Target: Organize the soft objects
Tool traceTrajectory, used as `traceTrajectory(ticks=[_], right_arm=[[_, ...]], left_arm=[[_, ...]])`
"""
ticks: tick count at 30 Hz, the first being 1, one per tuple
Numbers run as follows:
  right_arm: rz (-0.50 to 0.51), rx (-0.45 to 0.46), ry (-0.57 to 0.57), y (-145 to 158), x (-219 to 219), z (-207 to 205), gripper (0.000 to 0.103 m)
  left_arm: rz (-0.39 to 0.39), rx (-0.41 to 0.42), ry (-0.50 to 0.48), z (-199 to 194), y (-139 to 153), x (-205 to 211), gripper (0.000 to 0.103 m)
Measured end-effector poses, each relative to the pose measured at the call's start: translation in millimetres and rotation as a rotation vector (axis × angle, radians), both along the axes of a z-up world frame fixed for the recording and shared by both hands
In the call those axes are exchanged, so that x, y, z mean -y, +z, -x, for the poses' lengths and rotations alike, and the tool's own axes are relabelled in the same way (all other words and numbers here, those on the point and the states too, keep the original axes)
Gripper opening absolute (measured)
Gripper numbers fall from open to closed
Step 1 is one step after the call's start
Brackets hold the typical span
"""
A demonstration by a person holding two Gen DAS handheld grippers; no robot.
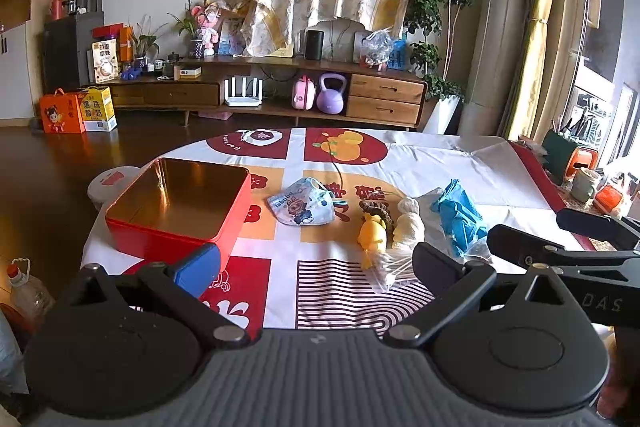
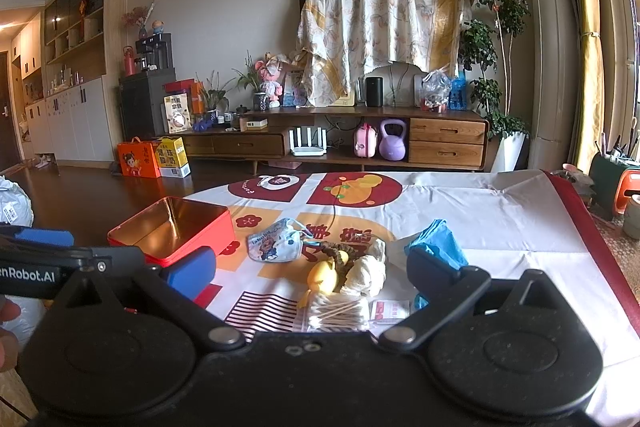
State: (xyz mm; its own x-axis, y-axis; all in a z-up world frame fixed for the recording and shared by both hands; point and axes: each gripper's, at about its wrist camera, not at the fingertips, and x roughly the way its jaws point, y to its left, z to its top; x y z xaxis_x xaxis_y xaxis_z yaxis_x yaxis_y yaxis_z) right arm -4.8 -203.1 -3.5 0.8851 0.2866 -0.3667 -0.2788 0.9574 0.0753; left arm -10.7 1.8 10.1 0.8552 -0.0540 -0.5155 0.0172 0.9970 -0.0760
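The soft things lie bunched on the table (image 2: pixel 480 223) right of the open tin (image 2: pixel 172 231): mask (image 2: pixel 276 241), yellow toy (image 2: pixel 324 277), gauze roll (image 2: pixel 366 273), swab bag (image 2: pixel 334 313), blue bag (image 2: pixel 436 241); a pinch at the touching toy and gauze could likely snag both, or drag the slippery swab bag; both tongs hover low at the near edge, level, pointing forward; left tongs (image 1: pixel 316 263) and right tongs (image 2: pixel 312 269) gape wide, grasping nothing.
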Motion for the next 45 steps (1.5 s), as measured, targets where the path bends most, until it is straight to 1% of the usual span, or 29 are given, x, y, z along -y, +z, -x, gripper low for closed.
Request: traceTrajectory(ticks=[28, 36, 42, 45], right_arm=[[0.007, -0.016, -0.008, -3, 4, -2, 0.099], [0.006, -0.022, -0.011, -6, 7, -4, 0.099], [-0.002, -0.037, -0.018, -9, 13, -10, 0.099], [0.001, -0.043, -0.024, -10, 17, -17, 0.099]], left_arm=[[0.011, -0.006, -0.004, 0, -1, 2, 0.103], [0.019, -0.016, -0.020, -2, -8, 10, 0.103], [0.033, -0.037, -0.068, -10, -10, 8, 0.103], [0.053, -0.040, -0.101, -15, -11, 9, 0.103]])
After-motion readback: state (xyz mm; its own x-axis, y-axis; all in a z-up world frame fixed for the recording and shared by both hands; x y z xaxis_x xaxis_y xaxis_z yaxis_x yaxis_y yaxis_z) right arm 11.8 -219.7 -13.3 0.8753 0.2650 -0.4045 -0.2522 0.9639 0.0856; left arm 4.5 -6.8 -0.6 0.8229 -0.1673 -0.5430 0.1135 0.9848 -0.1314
